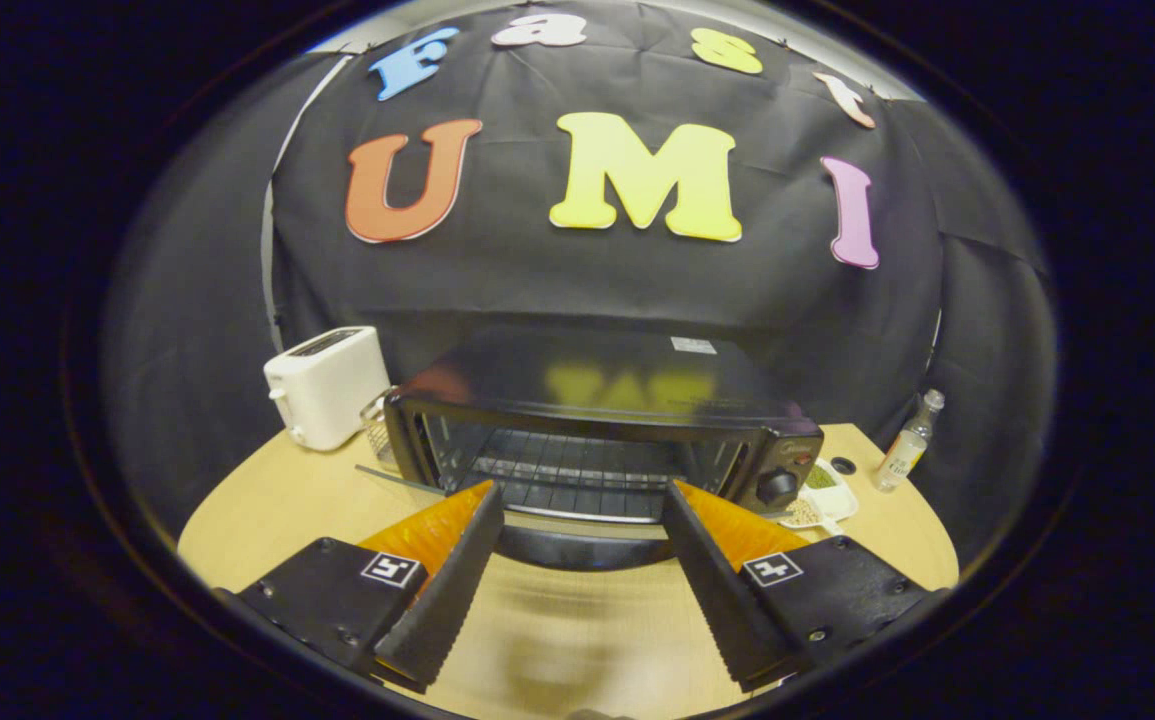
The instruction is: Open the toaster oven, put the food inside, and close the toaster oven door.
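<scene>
A black toaster oven (602, 385) stands on the wooden table (267, 500), straight ahead of my fingers. Its glass door (577, 520) is folded down towards me, and the dark door handle (582, 550) lies between my fingertips. The wire rack (567, 470) inside is bare. My gripper (579, 490) is open, its fingers spread wide on either side of the handle and pressing on nothing. A small white dish (817, 495) with bits of food sits just right of the oven, by its control knob (775, 487).
A white slot toaster (327, 385) stands left of the oven, with a clear glass (377, 425) between the two. A small clear bottle (907, 445) stands at the table's far right. Black cloth walls close in behind.
</scene>
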Demonstrator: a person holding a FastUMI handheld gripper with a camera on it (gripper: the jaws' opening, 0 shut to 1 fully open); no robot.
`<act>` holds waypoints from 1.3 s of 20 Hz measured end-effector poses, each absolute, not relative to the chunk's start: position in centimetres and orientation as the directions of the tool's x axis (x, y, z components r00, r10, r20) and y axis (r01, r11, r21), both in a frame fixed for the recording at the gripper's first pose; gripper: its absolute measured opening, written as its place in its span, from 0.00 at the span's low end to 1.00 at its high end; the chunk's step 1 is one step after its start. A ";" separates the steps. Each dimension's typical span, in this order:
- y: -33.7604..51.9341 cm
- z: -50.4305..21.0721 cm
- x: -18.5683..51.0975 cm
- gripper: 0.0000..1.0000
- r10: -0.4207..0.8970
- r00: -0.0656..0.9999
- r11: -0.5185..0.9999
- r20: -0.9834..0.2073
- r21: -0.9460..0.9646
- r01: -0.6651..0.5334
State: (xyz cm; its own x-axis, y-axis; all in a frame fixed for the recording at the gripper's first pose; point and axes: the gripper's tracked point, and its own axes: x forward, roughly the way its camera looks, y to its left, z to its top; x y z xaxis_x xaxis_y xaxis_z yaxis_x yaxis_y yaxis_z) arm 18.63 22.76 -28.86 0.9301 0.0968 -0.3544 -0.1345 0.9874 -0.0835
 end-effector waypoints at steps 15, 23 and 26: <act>21.9 -42.0 12.0 1.00 0.122 0.764 0.979 -0.634 -0.051 -0.198; 20.2 -40.2 11.9 1.00 0.163 0.780 0.972 -0.604 -0.036 -0.231; 16.1 -37.4 11.9 1.00 0.146 0.811 0.970 -0.566 -0.078 -0.229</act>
State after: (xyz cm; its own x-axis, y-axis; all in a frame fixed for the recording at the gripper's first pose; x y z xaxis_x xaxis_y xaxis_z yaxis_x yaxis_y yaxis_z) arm 11.86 16.11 -37.39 0.8111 0.1465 -0.5662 -0.2294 0.9702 -0.0776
